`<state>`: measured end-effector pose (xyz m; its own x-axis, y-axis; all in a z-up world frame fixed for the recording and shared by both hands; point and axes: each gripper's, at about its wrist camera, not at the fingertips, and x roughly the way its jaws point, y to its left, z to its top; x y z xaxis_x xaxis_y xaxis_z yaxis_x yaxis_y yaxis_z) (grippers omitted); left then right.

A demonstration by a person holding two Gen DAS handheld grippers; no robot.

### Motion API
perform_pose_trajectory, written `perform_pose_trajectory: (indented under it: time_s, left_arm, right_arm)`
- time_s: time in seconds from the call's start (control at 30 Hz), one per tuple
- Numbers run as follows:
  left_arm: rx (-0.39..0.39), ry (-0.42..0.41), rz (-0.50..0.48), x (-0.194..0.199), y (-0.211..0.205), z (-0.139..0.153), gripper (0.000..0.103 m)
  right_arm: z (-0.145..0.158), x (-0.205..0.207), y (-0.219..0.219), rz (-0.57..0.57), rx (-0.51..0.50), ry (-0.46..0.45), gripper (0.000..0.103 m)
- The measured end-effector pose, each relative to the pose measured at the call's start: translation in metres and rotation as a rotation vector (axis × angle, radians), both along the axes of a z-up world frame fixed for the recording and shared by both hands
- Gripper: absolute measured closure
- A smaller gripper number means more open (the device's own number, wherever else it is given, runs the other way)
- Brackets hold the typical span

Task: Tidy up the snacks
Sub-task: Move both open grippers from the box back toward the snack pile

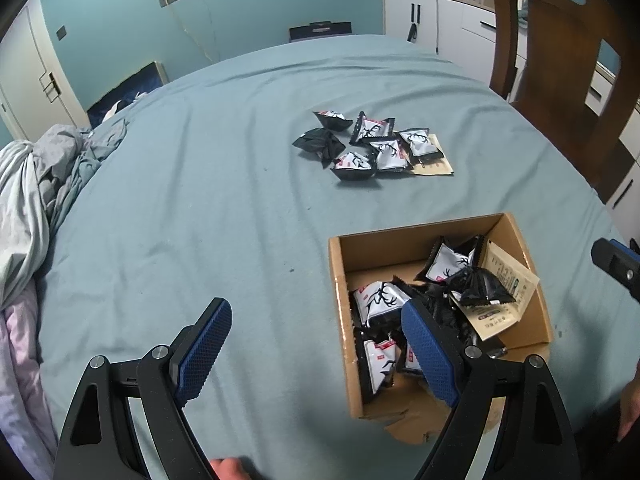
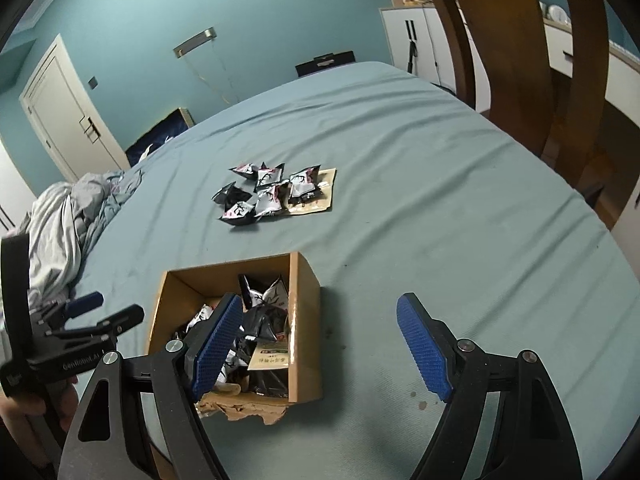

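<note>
**Snack packets half sorted, both grippers waiting empty over the bed**

The person is holding both tools low over the blue-green bedsheet (image 1: 200, 208), and neither is carrying anything. The left gripper (image 1: 316, 354) is hanging with its jaws spread wide, one blue pad over bare sheet and the other over the near corner of the cardboard box (image 1: 338, 280). The right gripper (image 2: 320, 346) is gaping just as wide, one pad in front of the box and the other over the sheet beside it.

Some snack packets are already lying jumbled in the box. The rest, a loose pile of packets (image 1: 370, 146), are sitting well apart from it, further up the bed, several of them overlapping a flat tan sachet (image 1: 434, 166).

These look like light, puffy foil pouches (slick and crinkly, I would guess), so they are probably going to slide if pinched on the air-filled middle. A crimped end seam looks the safer hold. The soft sheet beneath is likely giving way under any downward press
</note>
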<state>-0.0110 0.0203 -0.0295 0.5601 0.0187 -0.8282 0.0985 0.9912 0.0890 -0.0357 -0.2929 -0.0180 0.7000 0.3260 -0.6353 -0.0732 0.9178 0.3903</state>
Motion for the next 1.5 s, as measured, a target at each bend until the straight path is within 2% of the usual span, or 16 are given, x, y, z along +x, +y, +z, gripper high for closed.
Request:
perform_pose_trajectory:
  time_s: [0.13,0.3,0.47,0.63,0.7,0.9,1.13,1.3,1.5]
  left_arm:
    - [0.003,0.004,-0.005,-0.001,-0.003,0.001,0.015]
    - [-0.079,0.017,0.009,-0.003,-0.002,0.008,0.015]
    - [-0.074,0.002,0.001,-0.001,-0.008,0.011,0.014]
    - [-0.168,0.052,0.004,0.009,-0.006,0.007,0.014]
    - [-0.181,0.06,0.013,0.012,-0.005,0.007,0.014]
    - [-0.193,0.076,0.027,0.021,-0.004,0.001,0.013]
    - [-0.209,0.059,0.066,0.03,0.002,0.0,0.003]
    - [-0.219,0.058,0.072,0.035,0.006,-0.001,0.002]
    - [-0.284,0.107,0.081,0.04,0.011,-0.01,0.002]
  right_arm:
    - [0.001,0.008,-0.01,-0.025,0.021,0.015,0.024]
    - [-0.004,0.022,-0.014,-0.028,0.01,0.045,0.024]
    - [-0.004,0.046,-0.005,0.005,-0.05,0.046,0.024]
    - [-0.007,0.069,0.005,0.025,-0.118,0.029,0.024]
    - [-0.012,0.079,0.007,0.026,-0.128,0.037,0.024]
    - [-0.018,0.111,0.007,0.031,-0.1,0.052,0.024]
    - [-0.037,0.151,-0.001,0.036,-0.012,0.088,0.024]
    - [-0.046,0.185,0.001,0.06,-0.004,0.115,0.024]
    - [-0.045,0.228,0.02,0.138,-0.047,0.11,0.024]
